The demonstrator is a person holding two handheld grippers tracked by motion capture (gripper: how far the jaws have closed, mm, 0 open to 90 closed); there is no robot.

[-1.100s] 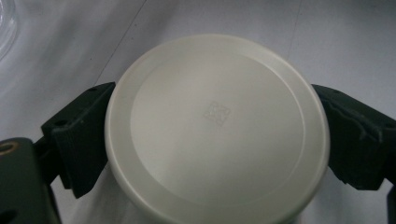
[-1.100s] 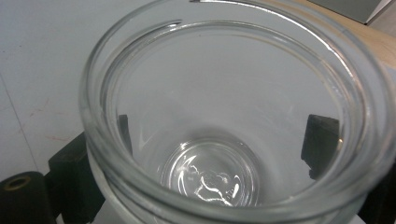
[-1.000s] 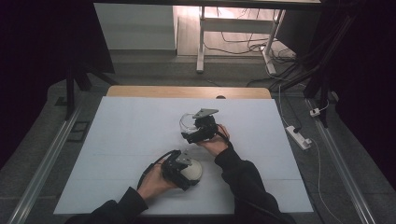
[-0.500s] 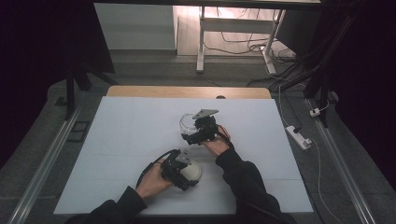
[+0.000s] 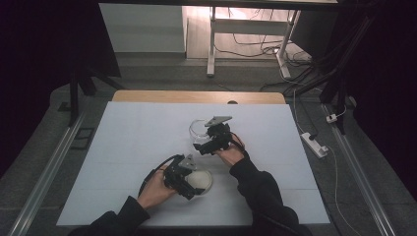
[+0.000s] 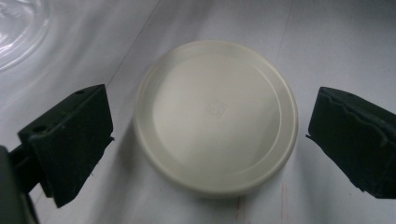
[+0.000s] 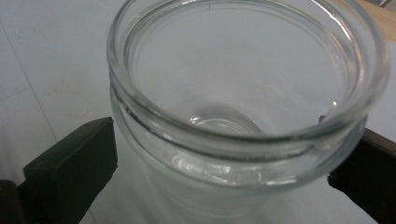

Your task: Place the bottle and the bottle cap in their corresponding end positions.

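A person stands at a white counter [image 5: 123, 147] with a pair of tongs in each hand. The left tongs [image 6: 205, 135] are spread wide over a round cream plastic lid [image 6: 217, 116] that lies flat on the counter, one black jaw at nine o'clock of the lid and the other at three o'clock, both clear of its rim and holding nothing. From the high view the lid [image 5: 202, 180] sits near the front edge, at about seven o'clock from the jar.

The right tongs [image 7: 224, 172] bracket an empty clear glass jar [image 7: 243, 93] just below its thick lip, a jaw on each side. Whether the jaws actually press the glass I cannot tell; they stand close against it. The jar [image 5: 199, 132] stands upright near the middle of the counter.

What could go wrong: the lid is low and smooth, so jaws closing too high might slide over its rim or skid it across the counter. The glass is slick and round; a loose or off-centre grip may let the jar turn or tip.

Around: a white power strip [image 5: 312, 143] lies on the floor at three o'clock, and cables trail at twelve o'clock. Nothing stands between the lid and the jar.
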